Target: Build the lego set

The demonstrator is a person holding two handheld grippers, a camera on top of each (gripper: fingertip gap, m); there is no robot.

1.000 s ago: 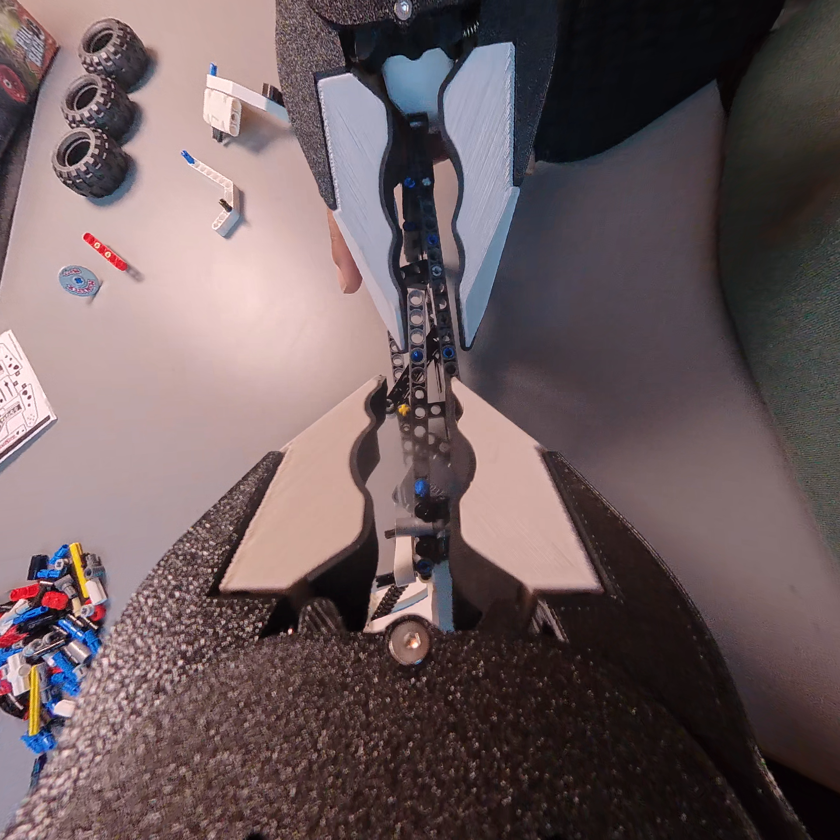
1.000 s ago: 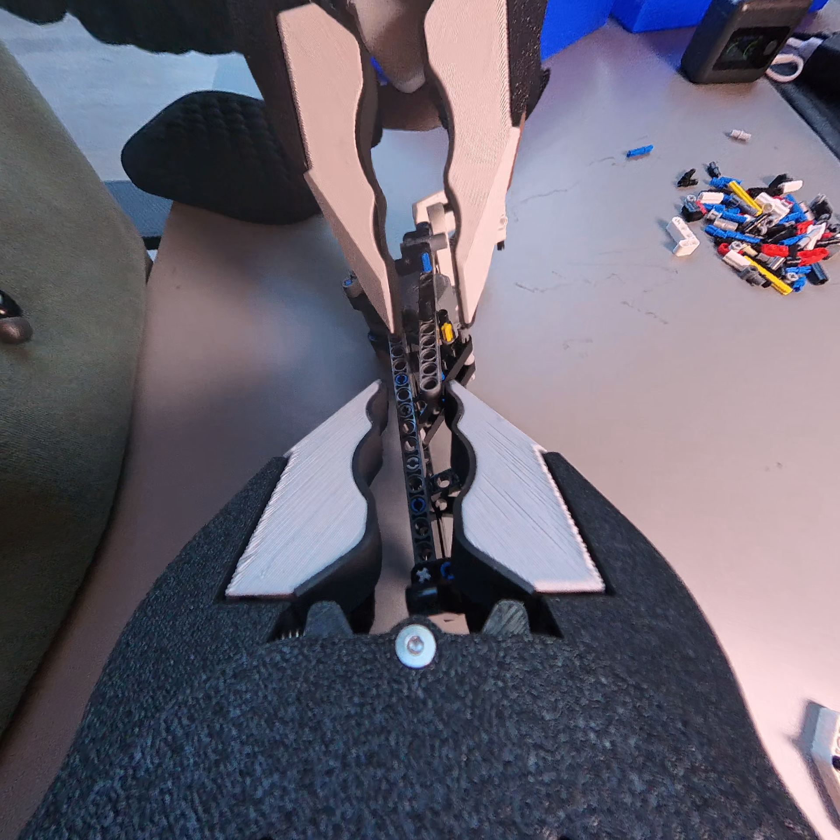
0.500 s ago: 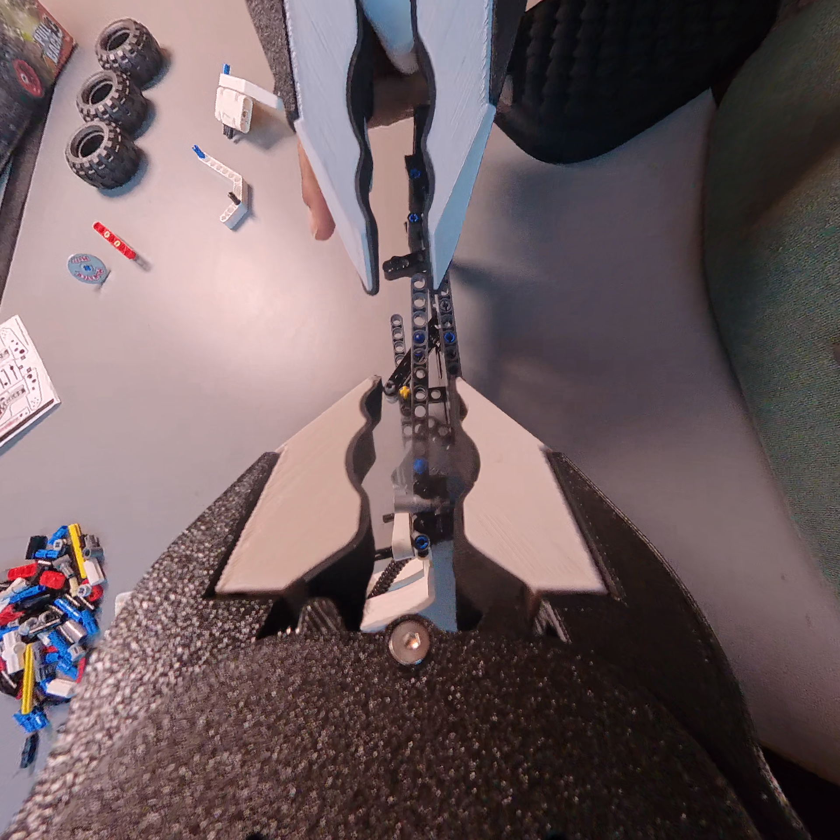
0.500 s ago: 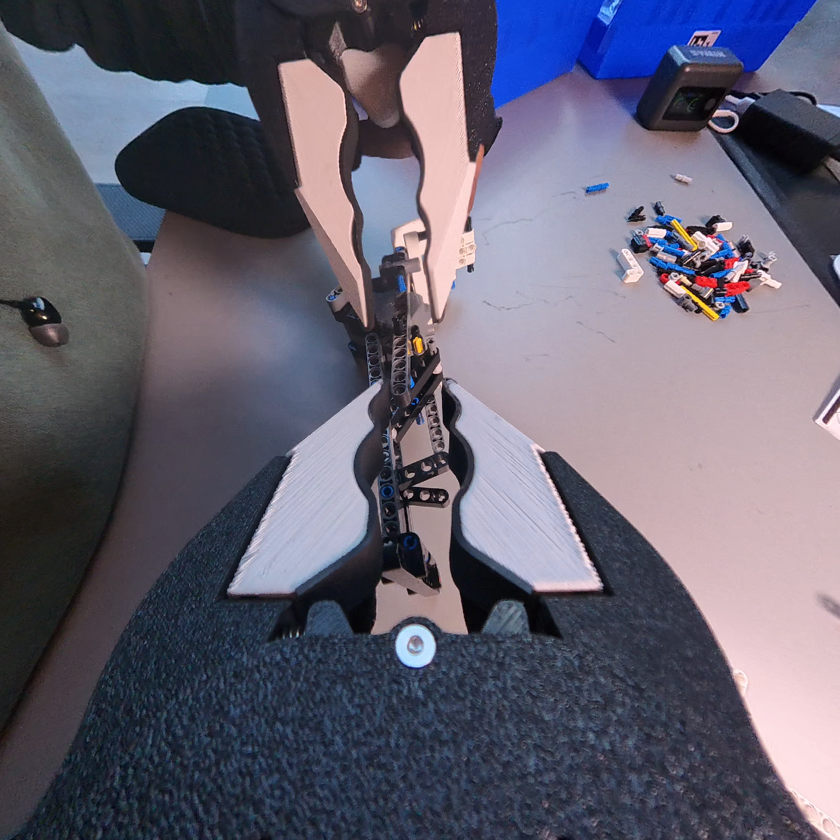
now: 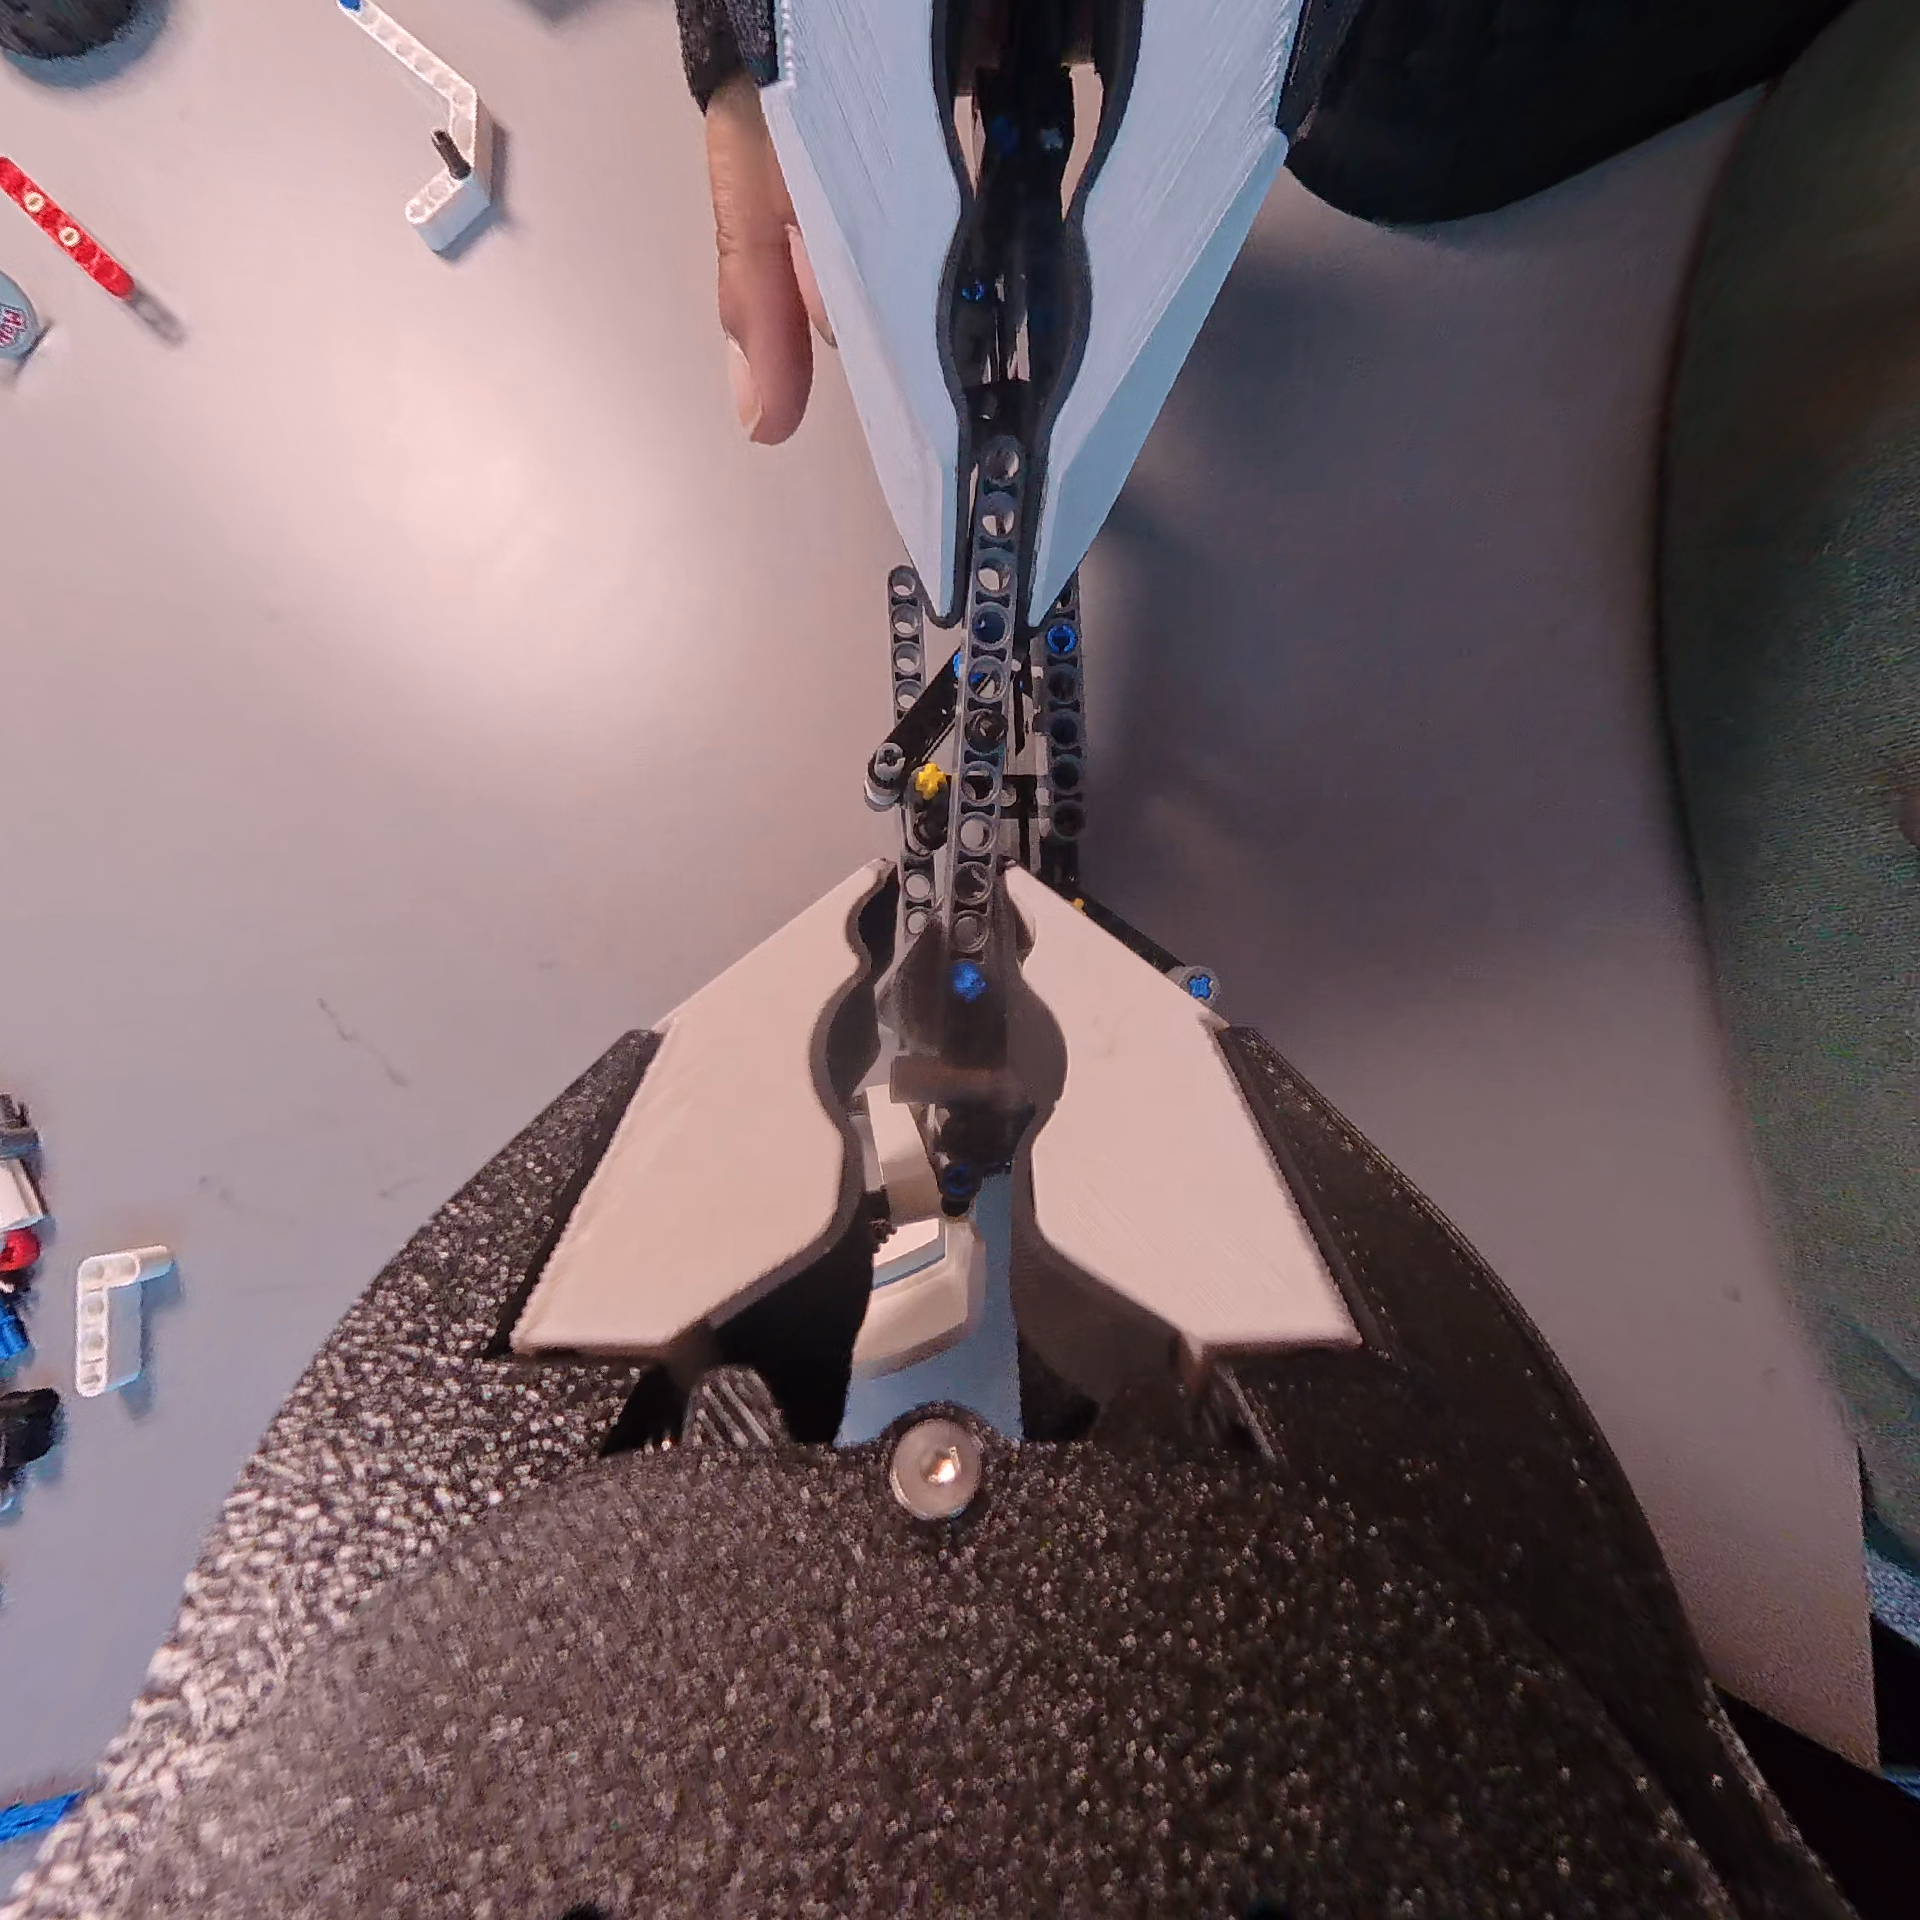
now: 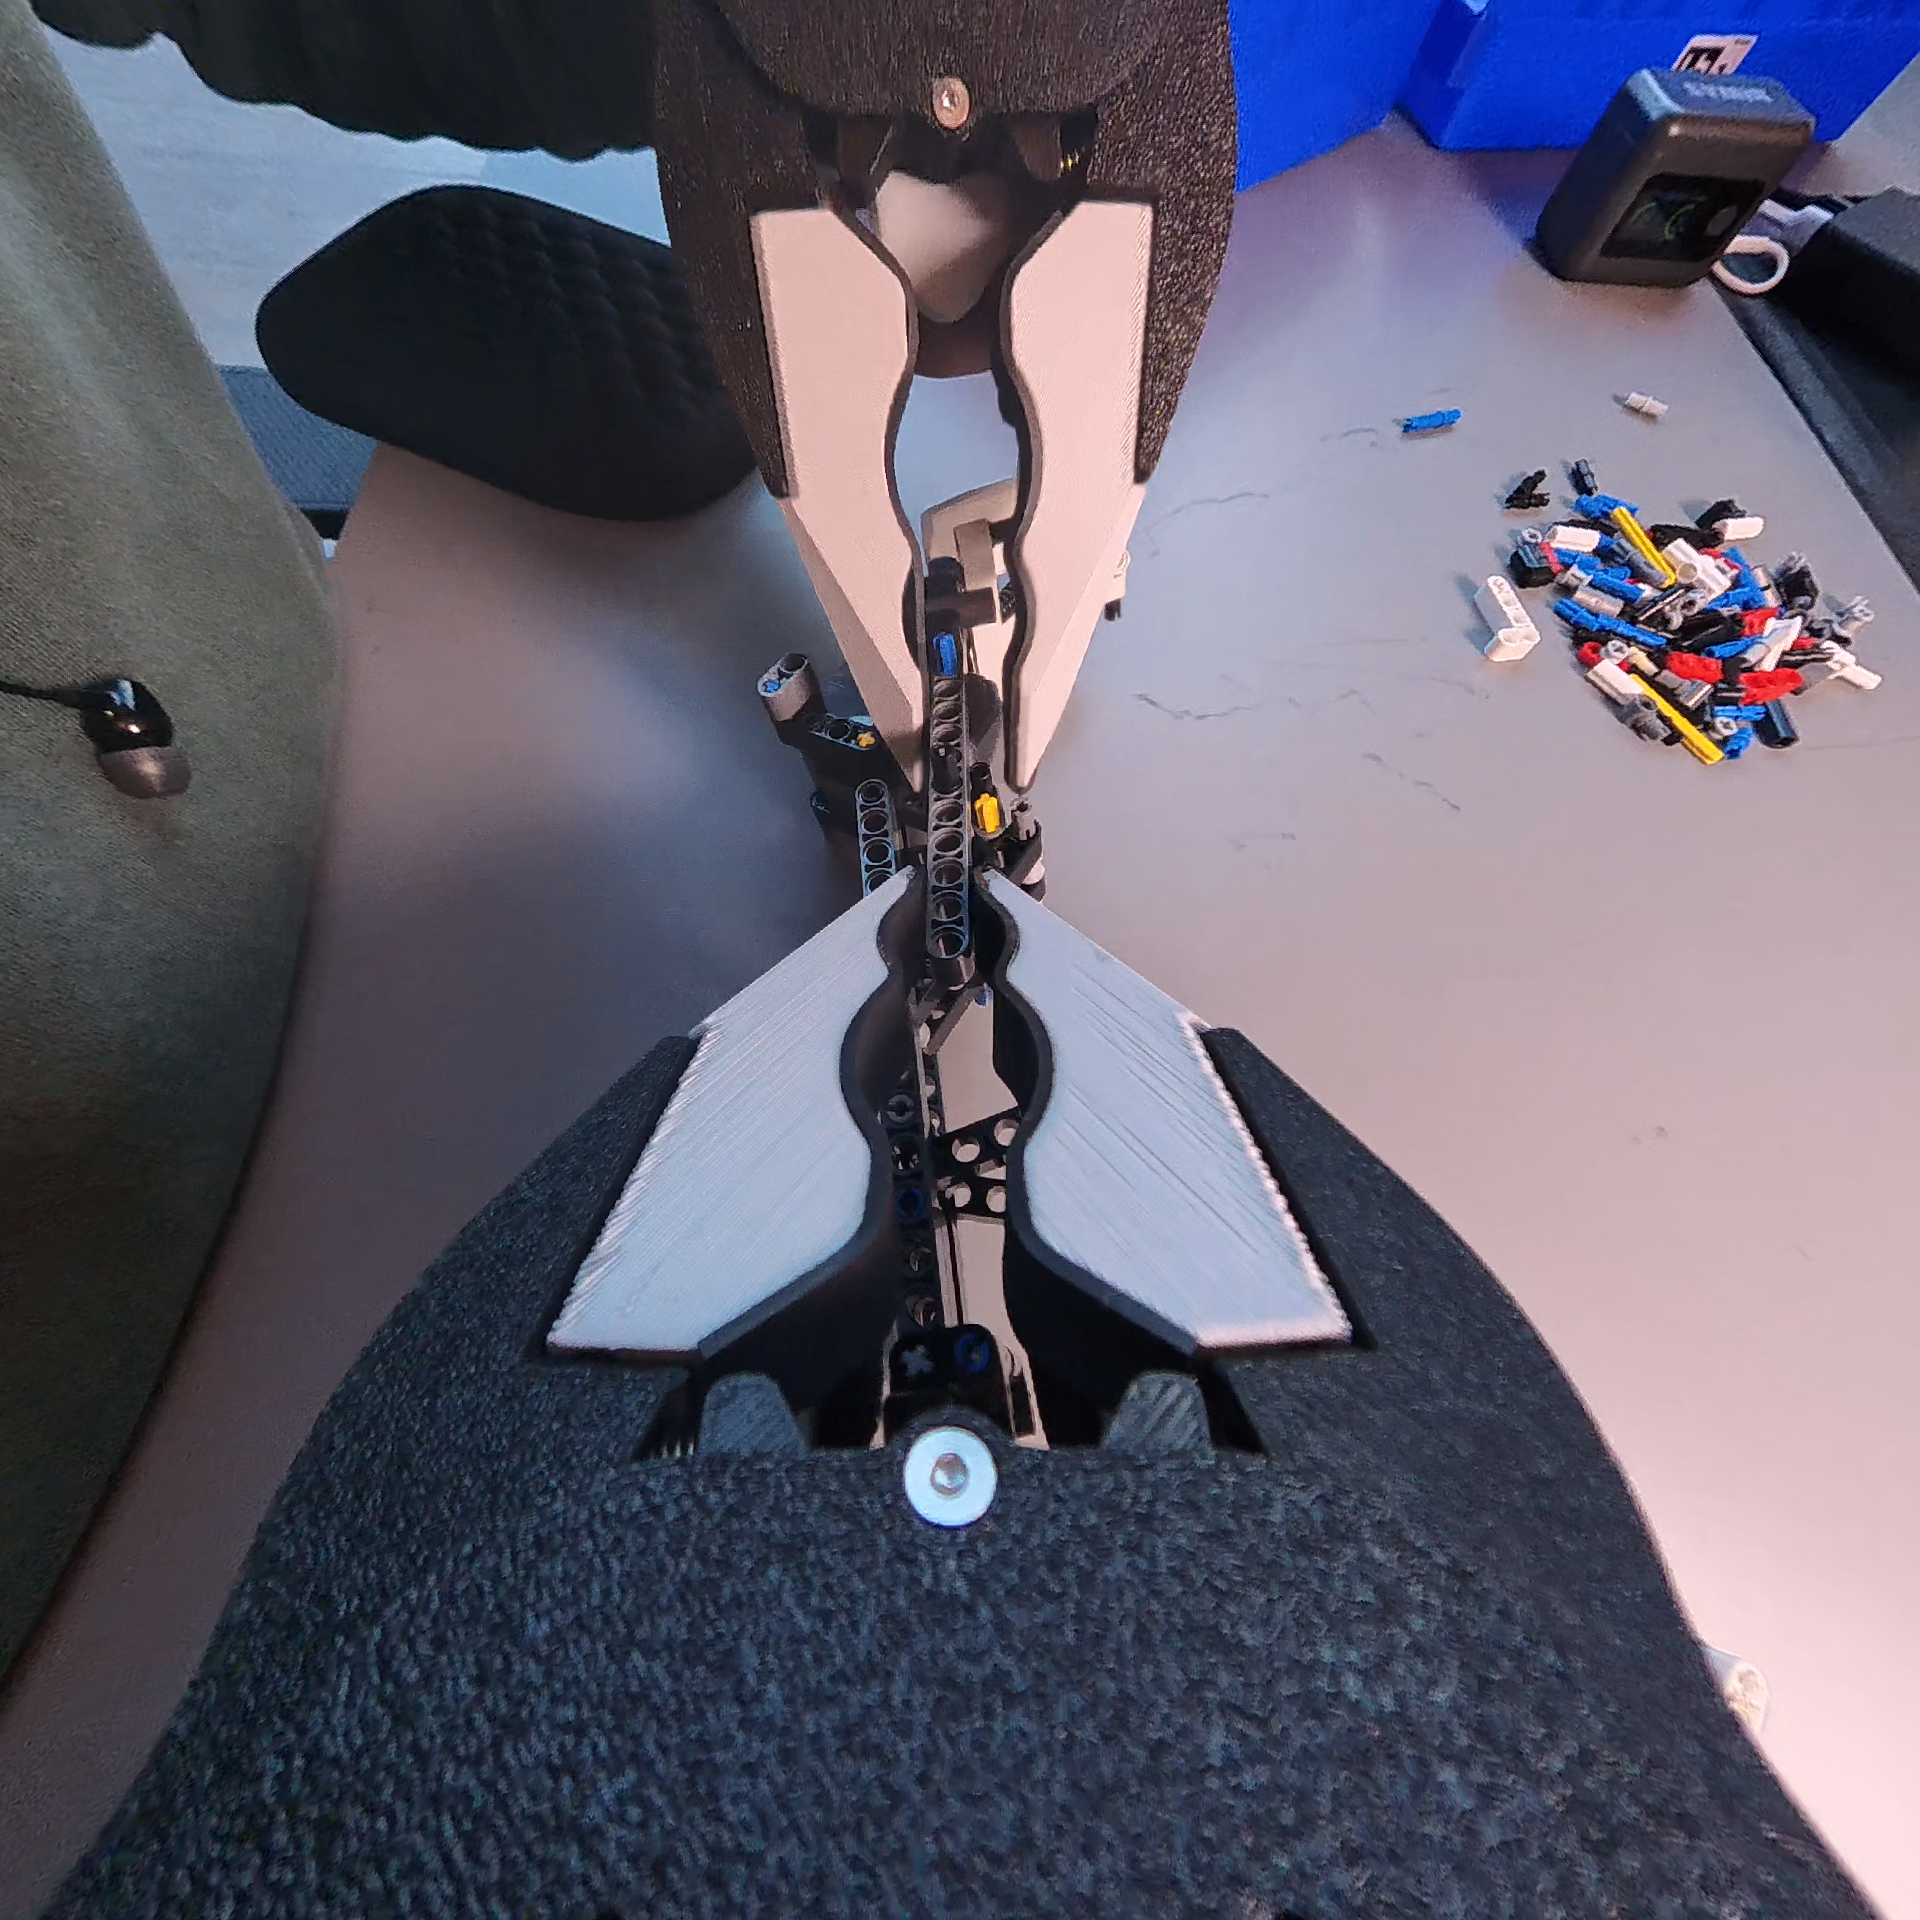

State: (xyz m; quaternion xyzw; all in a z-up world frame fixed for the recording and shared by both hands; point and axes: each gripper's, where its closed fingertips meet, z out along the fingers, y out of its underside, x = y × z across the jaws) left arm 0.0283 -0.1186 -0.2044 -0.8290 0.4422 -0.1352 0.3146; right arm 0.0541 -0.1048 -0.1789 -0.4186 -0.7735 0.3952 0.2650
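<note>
Here we hold the lego frame (image 5: 982,727), a long black and grey assembly of holed beams, between our two grippers above the grey table (image 5: 416,675): the left gripper (image 5: 951,894) has its jaws narrow on one end and the right gripper (image 6: 948,899) has its jaws narrow on the opposite end. In the left wrist view, a white bent beam (image 5: 442,156), a red beam (image 5: 68,239) and a small white L-piece (image 5: 109,1320) lie well apart from the frame, and a fingertip (image 5: 769,343) shows beside the far gripper. Only the right wrist view shows the pile of loose pieces (image 6: 1683,623), a single blue pin (image 6: 1431,420) and a dark device (image 6: 1673,177) before blue boxes (image 6: 1507,73). Inside the jaws, the frame's ends are dark and hard to make out.
</note>
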